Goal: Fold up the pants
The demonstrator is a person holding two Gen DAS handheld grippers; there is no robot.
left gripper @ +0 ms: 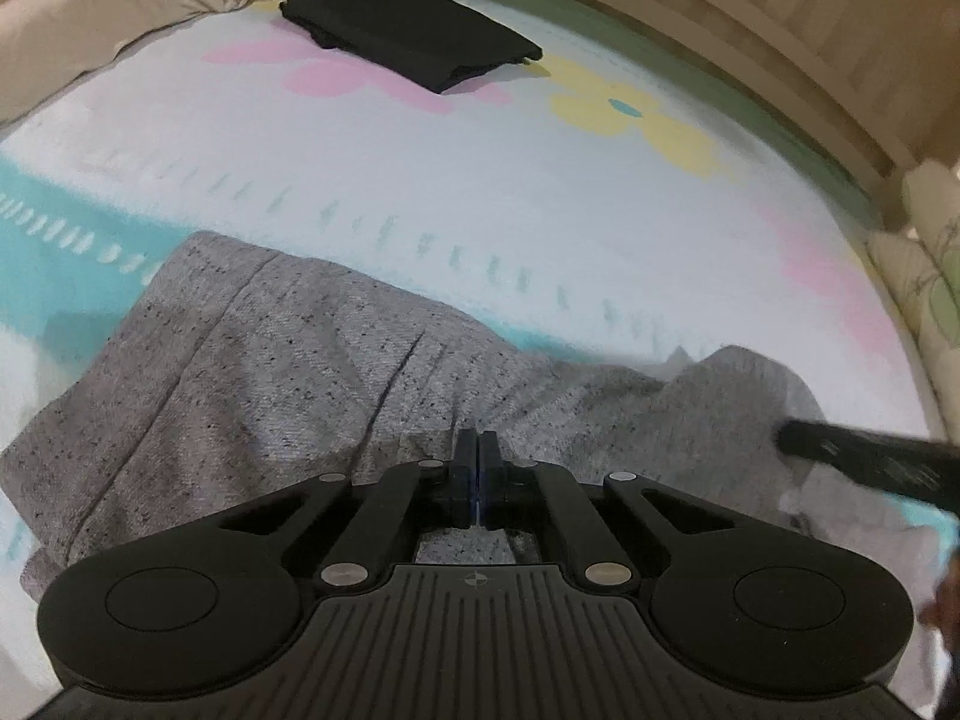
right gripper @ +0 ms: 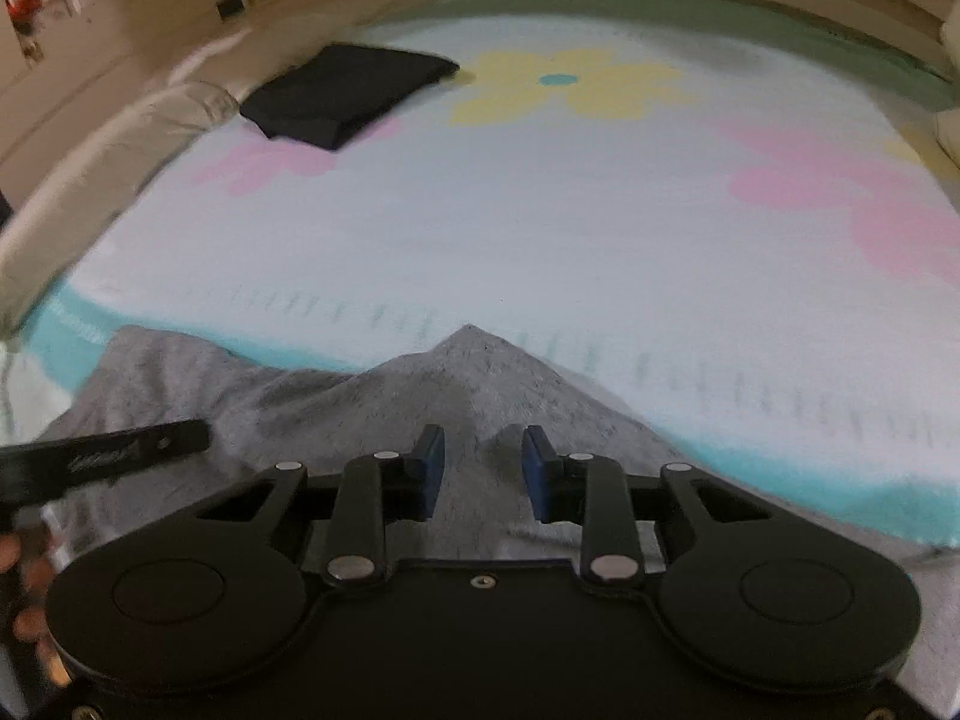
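Two grippers work the grey pants (left gripper: 288, 360) near the folded black garment (left gripper: 408, 30).
Left gripper (left gripper: 478, 450) pinches fabric; right gripper (right gripper: 483, 468), jaws apart, should close before lifting evenly.

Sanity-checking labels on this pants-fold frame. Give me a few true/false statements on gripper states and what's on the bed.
1. The left gripper has its jaws closed together over the grey pants. True.
2. The right gripper is clamped shut on the fabric. False: its blue pads stand apart, with grey cloth visible in the gap between them.
3. A folded black garment lies at the far side of the bedsheet, apart from the grey pants. True.
4. The black garment lies on top of the yellow flower print. False: it lies beside it, partly over a pink flower.
5. The grey pants are already folded into a neat stack. False: they lie spread and rumpled.
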